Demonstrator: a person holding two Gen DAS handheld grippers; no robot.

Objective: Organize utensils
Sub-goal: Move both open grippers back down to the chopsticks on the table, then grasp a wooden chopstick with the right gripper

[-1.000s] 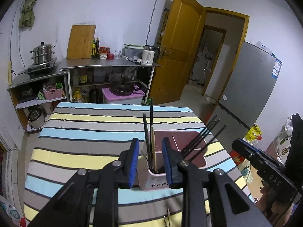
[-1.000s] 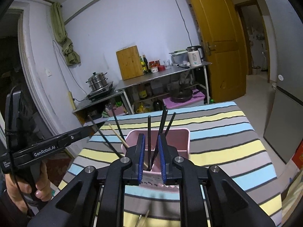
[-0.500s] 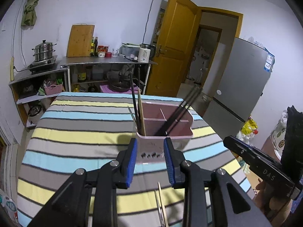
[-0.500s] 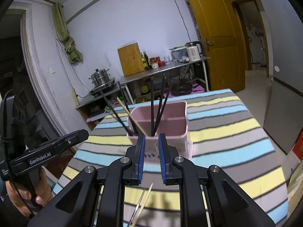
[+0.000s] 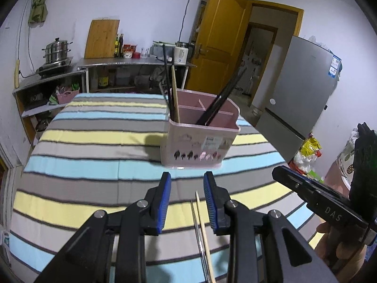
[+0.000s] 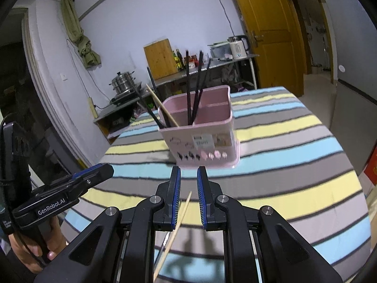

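Pink utensil holder (image 5: 201, 132) stands mid-table (image 5: 94, 141), black chopsticks (image 6: 193, 89) and one wooden already in it; two loose ones, a wooden chopstick (image 5: 204, 233) and a metal one (image 5: 197, 231), lie on the cloth near both grippers. Left gripper (image 5: 186, 200) spread and empty, right gripper (image 6: 188, 194) parted narrowly, empty. Likely next: take the wooden stick near its upper third, lift level, tip it upright over a compartment.
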